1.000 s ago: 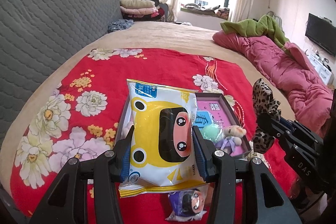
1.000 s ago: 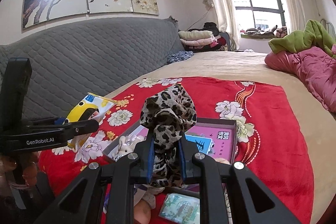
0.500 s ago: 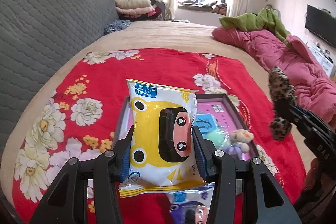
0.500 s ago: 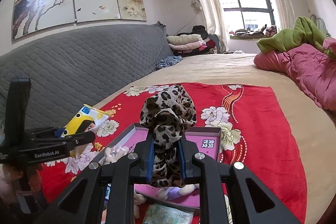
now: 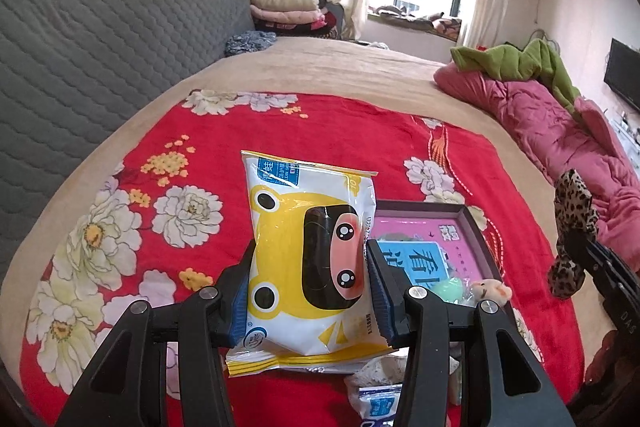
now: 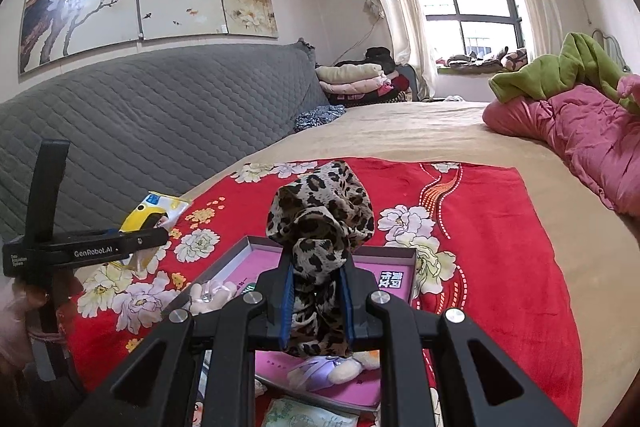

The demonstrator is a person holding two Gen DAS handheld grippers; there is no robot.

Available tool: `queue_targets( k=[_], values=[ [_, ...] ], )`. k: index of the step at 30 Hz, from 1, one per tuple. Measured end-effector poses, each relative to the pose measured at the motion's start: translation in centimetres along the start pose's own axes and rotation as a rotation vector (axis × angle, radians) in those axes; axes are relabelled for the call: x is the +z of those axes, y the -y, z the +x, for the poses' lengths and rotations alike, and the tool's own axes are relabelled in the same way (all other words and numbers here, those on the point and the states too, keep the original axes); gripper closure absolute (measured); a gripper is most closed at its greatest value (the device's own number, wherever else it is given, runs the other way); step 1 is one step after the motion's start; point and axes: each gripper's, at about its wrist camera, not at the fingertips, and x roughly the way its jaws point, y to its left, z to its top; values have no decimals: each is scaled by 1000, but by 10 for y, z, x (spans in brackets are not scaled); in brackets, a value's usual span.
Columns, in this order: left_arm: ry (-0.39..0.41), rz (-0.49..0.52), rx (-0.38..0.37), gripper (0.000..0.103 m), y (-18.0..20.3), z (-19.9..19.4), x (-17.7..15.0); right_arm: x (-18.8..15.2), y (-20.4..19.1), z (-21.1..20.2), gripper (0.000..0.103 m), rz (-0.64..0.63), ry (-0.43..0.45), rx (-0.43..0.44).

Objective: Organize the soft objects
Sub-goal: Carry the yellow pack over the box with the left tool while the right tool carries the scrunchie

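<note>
Bedroom, bed with red floral blanket (image 5: 328,131). Purple-lined box (image 5: 476,223) = landmark. Glossy crinkly wipes pack (image 5: 308,259) pinched in left gripper (image 5: 308,291), held above box's left edge, likely for sorting. Right gripper (image 6: 316,303) clamped on limp leopard scrunchie (image 6: 320,219), over box. Plush toy (image 5: 490,289) inside box.

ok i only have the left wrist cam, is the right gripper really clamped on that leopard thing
Observer: Yes, the right wrist view shows the right gripper with both pads pressed on the leopard scrunchie.
Operator: where is it over the box
Observer: Above the near part of the pink-lined box; a plush toy lies in the box just below it.
Operator: and my pack from that side
Observer: Seen side-on, the yellow pack sticks out past the fingertips of the left gripper.
</note>
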Motion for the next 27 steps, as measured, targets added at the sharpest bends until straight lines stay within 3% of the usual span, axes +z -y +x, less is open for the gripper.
queue_targets(
  k=[16, 27],
  values=[
    [-151, 89, -104, 52, 72, 63, -31, 2, 1, 10, 84, -14, -28, -8],
    [-220, 103, -128, 52, 96, 98, -42, -3, 0, 25, 83, -40, -76, -37]
  ],
)
